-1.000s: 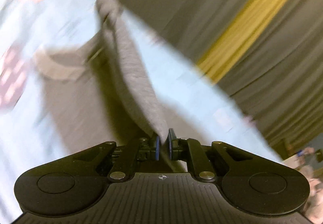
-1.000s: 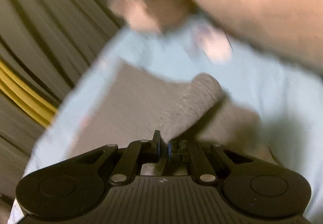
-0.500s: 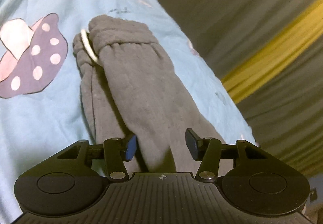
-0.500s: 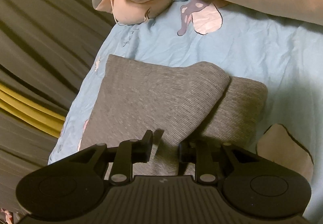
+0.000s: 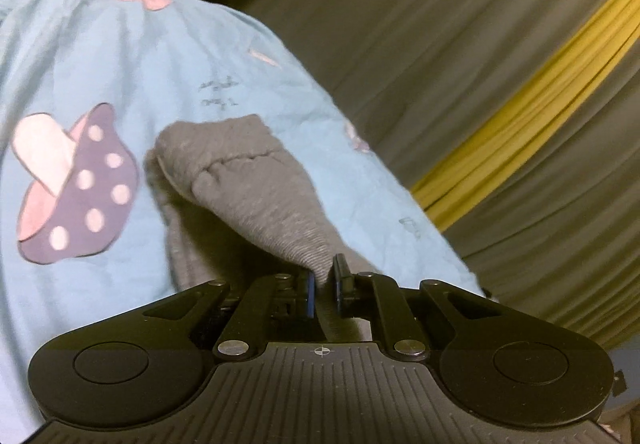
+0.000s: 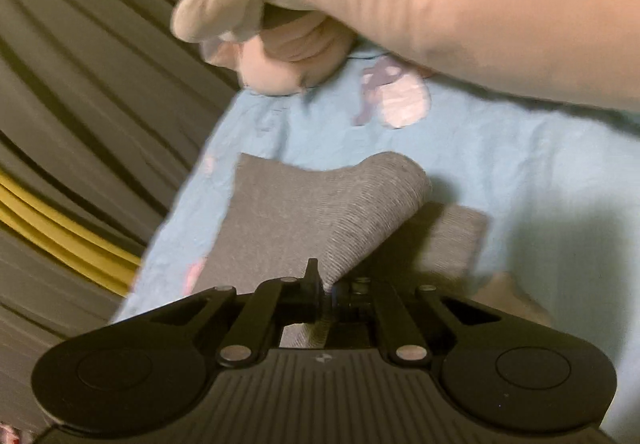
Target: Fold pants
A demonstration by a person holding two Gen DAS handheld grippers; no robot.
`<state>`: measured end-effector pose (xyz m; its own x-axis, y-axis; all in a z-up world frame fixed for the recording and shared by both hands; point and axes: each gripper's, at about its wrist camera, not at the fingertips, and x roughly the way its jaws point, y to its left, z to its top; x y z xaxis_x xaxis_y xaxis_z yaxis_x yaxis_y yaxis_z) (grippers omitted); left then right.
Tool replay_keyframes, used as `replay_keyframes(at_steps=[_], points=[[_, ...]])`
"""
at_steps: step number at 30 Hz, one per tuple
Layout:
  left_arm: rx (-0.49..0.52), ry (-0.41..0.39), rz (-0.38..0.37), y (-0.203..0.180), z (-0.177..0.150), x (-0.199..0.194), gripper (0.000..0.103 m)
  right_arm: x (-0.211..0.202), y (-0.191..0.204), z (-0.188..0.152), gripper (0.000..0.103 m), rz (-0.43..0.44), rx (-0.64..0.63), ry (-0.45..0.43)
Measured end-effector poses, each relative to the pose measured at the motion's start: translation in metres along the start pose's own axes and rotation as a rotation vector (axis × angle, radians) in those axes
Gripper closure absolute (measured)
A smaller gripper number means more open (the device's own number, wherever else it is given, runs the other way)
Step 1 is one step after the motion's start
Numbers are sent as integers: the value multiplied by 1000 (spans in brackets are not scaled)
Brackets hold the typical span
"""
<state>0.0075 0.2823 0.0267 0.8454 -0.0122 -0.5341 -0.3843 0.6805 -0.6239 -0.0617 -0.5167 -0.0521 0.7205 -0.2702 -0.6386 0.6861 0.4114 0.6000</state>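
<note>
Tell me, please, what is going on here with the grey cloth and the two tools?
A person is folding grey pants on a light blue printed sheet. The left hand-held gripper has just closed on a fold of the pants, and the right hand-held gripper has just closed on another fold of the same pants, each lifting its pinch of fabric off the rest, which lies flat on the sheet. A plush toy lies at the far edge.

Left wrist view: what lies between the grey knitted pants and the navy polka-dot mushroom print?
Only bare light-blue bedsheet lies between the grey knitted pants and the navy polka-dot mushroom print, as the left wrist view shows.
</note>
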Motion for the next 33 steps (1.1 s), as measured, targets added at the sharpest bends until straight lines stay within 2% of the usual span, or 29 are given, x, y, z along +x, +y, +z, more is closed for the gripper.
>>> replay_keyframes(at_steps=[4,7,8,10,11,12,13,14,15,17,19,20,22,24,27,28,30,31,32,33], points=[[-30,50,79,16,-9,14,92,11,-2,1,98,-101,-17,61],[3,59,121,19,-19,15,92,18,13,-4,98,-165,-130,77],[25,57,125,18,-20,14,91,17,17,-4,98,-158,-153,69],[48,54,149,17,-20,12,83,10,18,-3,98,-106,-162,37],[59,50,173,18,-18,12,72,10,20,-2,97,-136,-191,31],[61,38,209,18,-17,9,57,11,21,-2,95,-185,-215,30],[59,15,256,18,-15,4,48,13,19,0,92,-235,-217,37],[58,-6,296,19,-14,-3,30,13,18,2,85,-294,-215,38],[55,-38,342,18,-13,-10,23,10,17,4,82,-357,-215,18],[91,-118,379,9,-14,-28,21,-2,12,8,81,-352,-184,-40],[168,-158,368,-8,-18,-41,17,-13,12,9,81,-305,-187,-78],[212,-167,346,-22,-22,-44,11,-17,13,8,81,-281,-195,-92],[283,-152,266,-50,-37,-45,7,-21,18,6,81,-211,-222,-99],[341,-83,165,-78,-56,-37,5,-17,25,0,83,-114,-252,-61],[370,73,32,-115,-99,-7,3,3,33,-10,83,20,-304,88],[364,134,12,-124,-115,5,3,11,37,-14,83,14,-327,140],[317,249,-30,-133,-145,29,3,36,39,-19,83,-76,-354,266],[287,308,-44,-134,-164,41,3,44,38,-20,83,-100,-354,293],[285,349,-36,-133,-177,52,3,44,39,-20,83,-100,-362,283],[321,375,-7,-134,-188,61,3,44,42,-21,83,-117,-388,275]])
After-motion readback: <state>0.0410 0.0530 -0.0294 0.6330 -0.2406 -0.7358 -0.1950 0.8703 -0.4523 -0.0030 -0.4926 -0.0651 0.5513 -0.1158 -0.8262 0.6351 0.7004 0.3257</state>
